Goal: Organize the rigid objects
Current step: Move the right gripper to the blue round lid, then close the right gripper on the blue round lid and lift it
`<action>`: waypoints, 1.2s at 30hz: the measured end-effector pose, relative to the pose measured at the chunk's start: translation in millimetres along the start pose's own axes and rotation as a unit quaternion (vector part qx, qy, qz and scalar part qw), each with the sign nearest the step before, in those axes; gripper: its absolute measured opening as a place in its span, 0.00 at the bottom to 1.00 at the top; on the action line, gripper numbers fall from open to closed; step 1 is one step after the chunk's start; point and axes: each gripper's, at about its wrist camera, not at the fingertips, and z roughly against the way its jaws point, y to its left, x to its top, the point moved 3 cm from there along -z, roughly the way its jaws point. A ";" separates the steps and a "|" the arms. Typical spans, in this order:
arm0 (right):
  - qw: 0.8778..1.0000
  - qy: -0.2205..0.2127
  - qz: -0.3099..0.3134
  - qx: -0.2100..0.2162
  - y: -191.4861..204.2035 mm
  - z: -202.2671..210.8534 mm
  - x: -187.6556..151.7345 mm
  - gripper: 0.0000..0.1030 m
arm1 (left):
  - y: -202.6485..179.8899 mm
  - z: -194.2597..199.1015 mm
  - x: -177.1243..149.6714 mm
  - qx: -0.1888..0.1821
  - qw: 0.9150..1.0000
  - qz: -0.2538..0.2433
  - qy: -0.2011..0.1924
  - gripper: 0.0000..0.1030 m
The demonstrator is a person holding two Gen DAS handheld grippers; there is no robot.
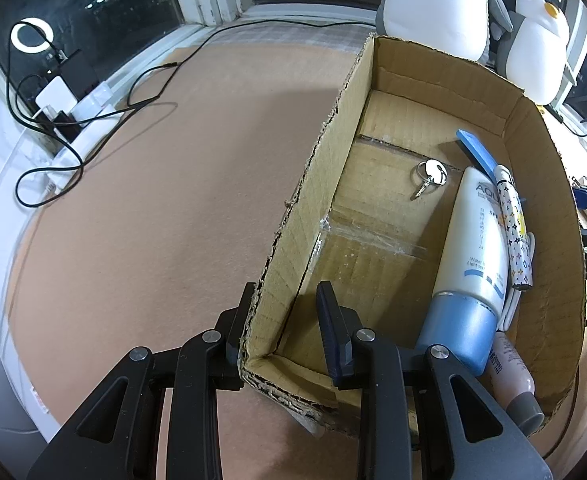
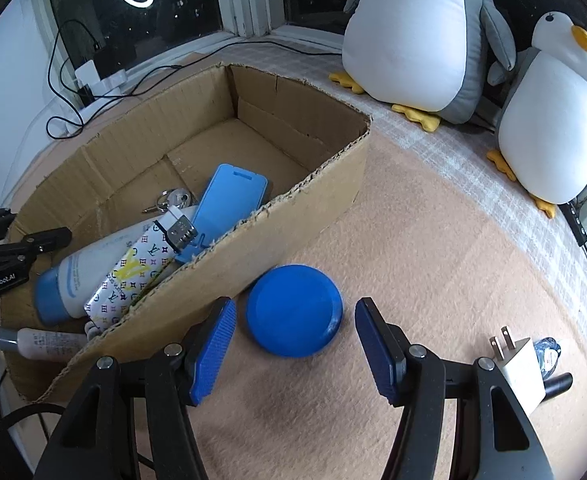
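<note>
An open cardboard box (image 1: 321, 184) lies on the pinkish mat. My left gripper (image 1: 287, 320) is shut on the box's near-left wall, one finger outside and one inside. In the box are a white tube with a blue cap (image 1: 469, 256), a patterned case (image 1: 513, 232), a flat blue case (image 1: 475, 150), a key ring (image 1: 429, 176) and a small pink tube (image 1: 511, 376). Outside the box's right wall (image 2: 293, 208) rests a round blue disc (image 2: 293, 308). My right gripper (image 2: 295, 336) stands open just in front of the disc, one pad on either side and neither touching it.
A white plug adapter (image 2: 517, 364) and a black cylinder (image 2: 557, 384) lie at the lower right. Two plush penguins (image 2: 409, 36) (image 2: 553, 120) stand at the back right by the window. Black cables and a power strip (image 1: 73, 120) run along the left sill.
</note>
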 end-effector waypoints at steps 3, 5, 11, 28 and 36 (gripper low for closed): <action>1.000 0.006 0.006 -0.004 0.2 -3.5 -1.0 0.56 | 0.3 0.0 0.0 0.000 1.000 0.000 0.000 0.26; 1.000 0.010 0.012 -0.007 1.8 -5.6 -2.2 0.54 | 0.0 -0.1 0.3 0.000 1.000 0.000 0.000 0.26; 1.000 0.013 0.016 -0.011 3.5 -6.5 -1.6 0.45 | 0.0 -0.1 0.3 0.000 1.000 0.000 0.000 0.26; 0.998 -0.023 -0.040 -0.040 -0.1 48.3 -13.0 0.45 | -1.2 0.0 1.9 -0.009 1.000 0.000 -0.003 0.26; 0.997 -0.058 -0.042 -0.024 26.6 84.5 10.0 0.45 | -0.3 -0.6 1.7 -0.019 1.000 0.000 -0.005 0.26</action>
